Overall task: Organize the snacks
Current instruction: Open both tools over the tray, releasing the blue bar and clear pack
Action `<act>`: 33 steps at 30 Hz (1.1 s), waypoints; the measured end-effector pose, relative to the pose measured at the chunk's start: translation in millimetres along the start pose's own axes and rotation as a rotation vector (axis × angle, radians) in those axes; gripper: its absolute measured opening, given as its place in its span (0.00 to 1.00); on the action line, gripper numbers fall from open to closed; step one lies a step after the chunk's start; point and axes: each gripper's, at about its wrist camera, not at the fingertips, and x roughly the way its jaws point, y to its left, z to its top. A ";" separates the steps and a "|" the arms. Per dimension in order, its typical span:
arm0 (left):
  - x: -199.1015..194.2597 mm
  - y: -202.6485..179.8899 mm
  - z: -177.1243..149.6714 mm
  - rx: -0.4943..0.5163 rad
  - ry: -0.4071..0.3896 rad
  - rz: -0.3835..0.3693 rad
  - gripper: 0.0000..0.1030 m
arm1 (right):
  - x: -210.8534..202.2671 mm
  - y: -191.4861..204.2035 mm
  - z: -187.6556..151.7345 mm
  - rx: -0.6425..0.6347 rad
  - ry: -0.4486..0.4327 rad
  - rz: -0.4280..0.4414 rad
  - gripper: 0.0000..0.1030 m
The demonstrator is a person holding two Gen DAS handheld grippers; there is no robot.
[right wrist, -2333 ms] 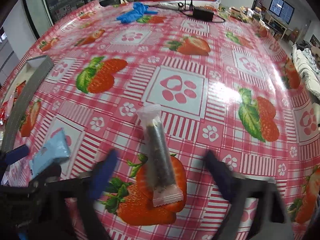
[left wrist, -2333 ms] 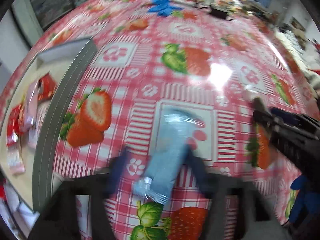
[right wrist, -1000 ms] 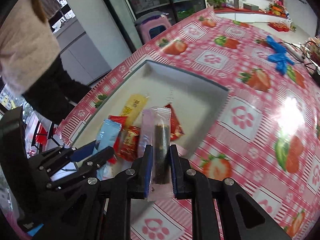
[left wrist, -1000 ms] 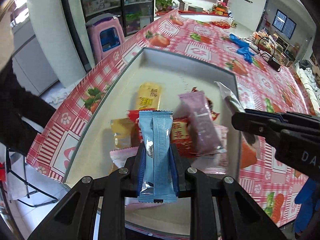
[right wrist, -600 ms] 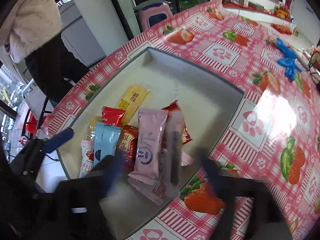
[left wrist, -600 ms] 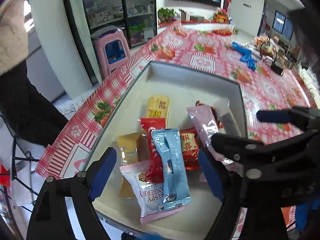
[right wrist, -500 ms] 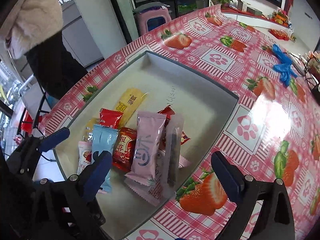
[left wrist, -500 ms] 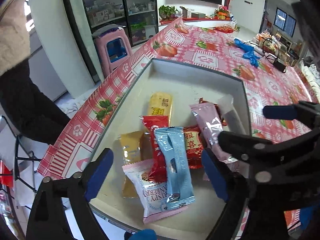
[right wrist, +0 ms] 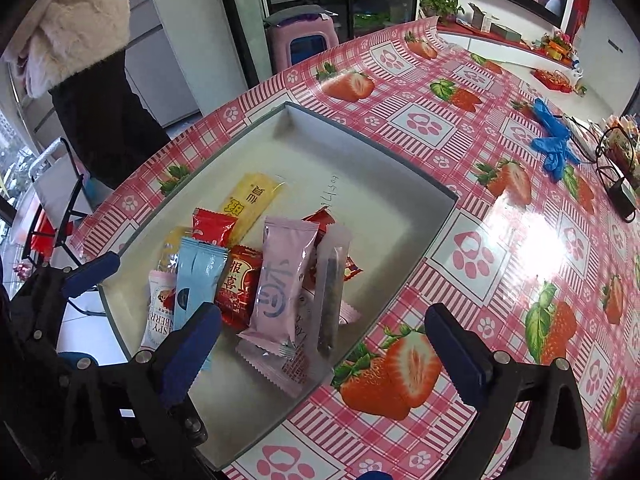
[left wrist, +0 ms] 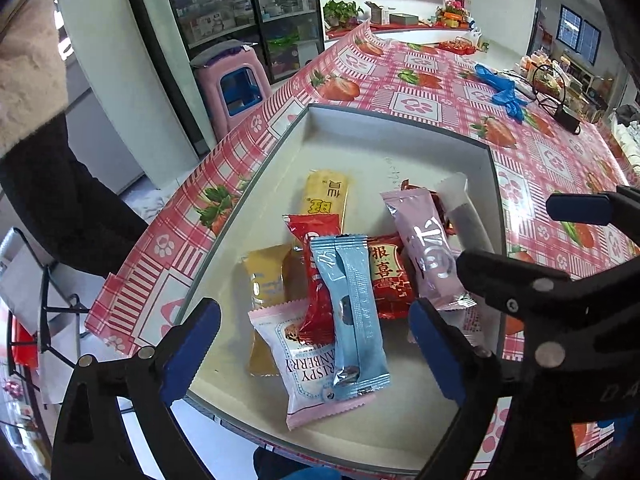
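Observation:
A grey-rimmed shallow box on the table holds several snack packs. A light blue pack lies on top of a red pack and a white cranberry pack. A clear pack with a dark bar lies beside a pink pack. My left gripper is open and empty above the blue pack. My right gripper is open and empty above the box's near edge.
A yellow pack lies further in the box. The table has a red strawberry cloth. Blue gloves and a black adapter with cables lie far off. A person in a cream coat stands left, near a pink stool.
Both grippers opened and let go: the blue pack and the clear dark bar now lie in the box. Both grippers have since drawn back a little.

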 end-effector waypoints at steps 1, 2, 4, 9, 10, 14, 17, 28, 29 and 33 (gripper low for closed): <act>-0.3 -0.5 -0.4 0.001 0.001 0.003 0.93 | 0.2 0.0 -0.3 0.001 0.001 0.000 0.99; -0.5 -1.0 -0.7 0.002 0.002 0.005 0.93 | 0.3 0.0 -0.3 0.002 0.002 0.000 0.99; -0.5 -1.8 -0.8 0.002 0.005 0.006 0.93 | 0.4 -0.4 -1.2 0.003 0.004 0.003 0.99; 0.2 -4.1 -1.5 0.005 0.015 0.014 0.93 | 0.5 0.8 -3.6 -0.001 0.007 0.012 0.99; -0.2 -4.8 -1.9 0.005 0.016 0.015 0.93 | 0.2 1.5 -4.1 -0.004 0.006 0.013 0.99; -1.5 -7.5 -2.4 0.009 0.017 0.019 0.94 | -0.3 1.7 -4.9 -0.012 0.006 0.016 0.99; -2.3 -10.7 -3.4 0.017 0.020 0.027 0.93 | -1.8 1.4 -6.3 -0.014 0.003 0.022 0.99; -2.1 -16.2 -5.9 0.015 0.045 0.040 0.94 | -3.3 -2.8 -11.9 -0.013 0.001 0.037 0.99; -2.1 -16.4 -6.0 0.013 0.047 0.042 0.94 | -3.8 -3.0 -12.3 -0.013 -0.001 0.041 0.99; -2.2 -17.0 -7.2 0.007 0.054 0.054 0.94 | -5.0 -3.3 -13.3 -0.012 -0.004 0.054 0.99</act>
